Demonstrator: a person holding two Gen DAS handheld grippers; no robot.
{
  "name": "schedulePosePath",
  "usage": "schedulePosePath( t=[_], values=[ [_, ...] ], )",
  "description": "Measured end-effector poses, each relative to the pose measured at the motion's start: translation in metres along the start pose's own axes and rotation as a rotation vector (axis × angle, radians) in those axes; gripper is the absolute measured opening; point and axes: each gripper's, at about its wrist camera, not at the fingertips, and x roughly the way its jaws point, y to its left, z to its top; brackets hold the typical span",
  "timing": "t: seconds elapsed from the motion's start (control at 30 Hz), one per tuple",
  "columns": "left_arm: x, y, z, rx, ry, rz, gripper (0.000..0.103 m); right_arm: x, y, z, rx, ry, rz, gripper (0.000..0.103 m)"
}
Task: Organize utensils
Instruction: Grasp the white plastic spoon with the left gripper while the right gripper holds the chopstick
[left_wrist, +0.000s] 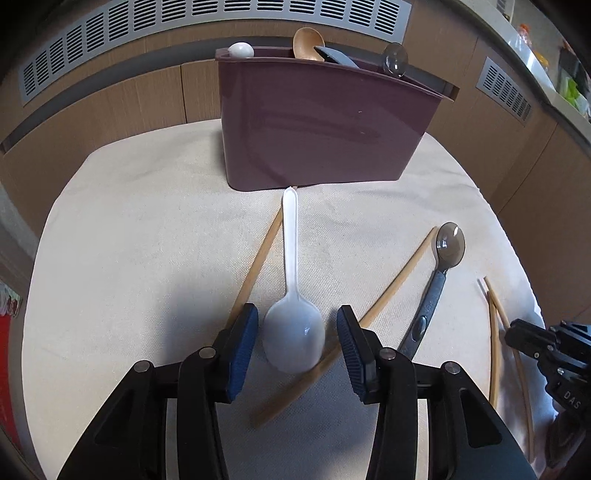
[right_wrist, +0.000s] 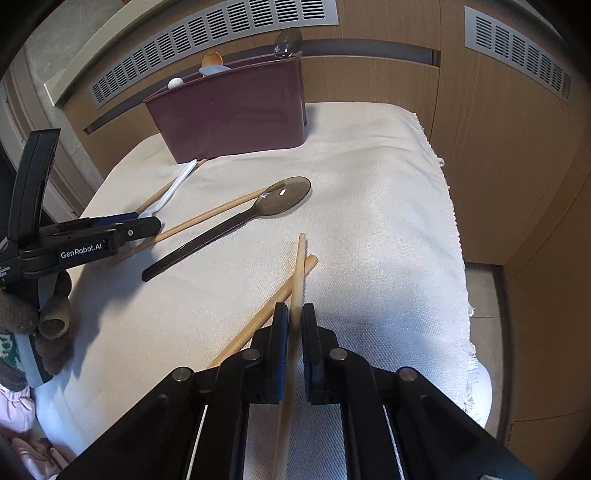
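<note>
A white plastic spoon lies on the cream cloth, its handle pointing at the purple utensil holder. My left gripper is low over the spoon's bowl, one blue pad on each side and a small gap at both. It is open. My right gripper is shut on a wooden chopstick, which sticks out forward between its pads. A second chopstick lies on the cloth under it. A dark translucent spoon lies in the middle of the cloth.
The holder stands at the cloth's far edge with a white spoon, a wooden spoon, a dark handle and a clear spoon in it. Two more chopsticks lie crossed under the white spoon. Wood panelling with vents rises behind.
</note>
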Motion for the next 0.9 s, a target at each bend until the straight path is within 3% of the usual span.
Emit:
schedulePosePath(
  t=[0.07, 0.4, 0.6, 0.7, 0.9],
  values=[
    [-0.002, 0.000, -0.002, 0.007, 0.001, 0.000, 0.035, -0.002, 0.000, -0.001, -0.003, -0.005, -0.007, 0.008],
    [-0.043, 0.005, -0.039, 0.029, 0.007, -0.047, 0.035, 0.002, -0.001, 0.000, -0.009, 0.017, -0.048, 0.012],
    [-0.056, 0.010, -0.064, 0.037, 0.068, -0.092, 0.036, 0.013, 0.013, 0.007, -0.053, 0.040, -0.118, 0.008],
    [-0.055, 0.015, -0.062, 0.017, 0.080, -0.087, 0.036, 0.014, 0.020, 0.007, -0.090, 0.036, -0.164, 0.008],
    [-0.051, 0.017, -0.033, -0.010, 0.066, -0.106, 0.042, 0.010, 0.013, 0.003, -0.068, 0.039, -0.127, 0.008]
  ],
)
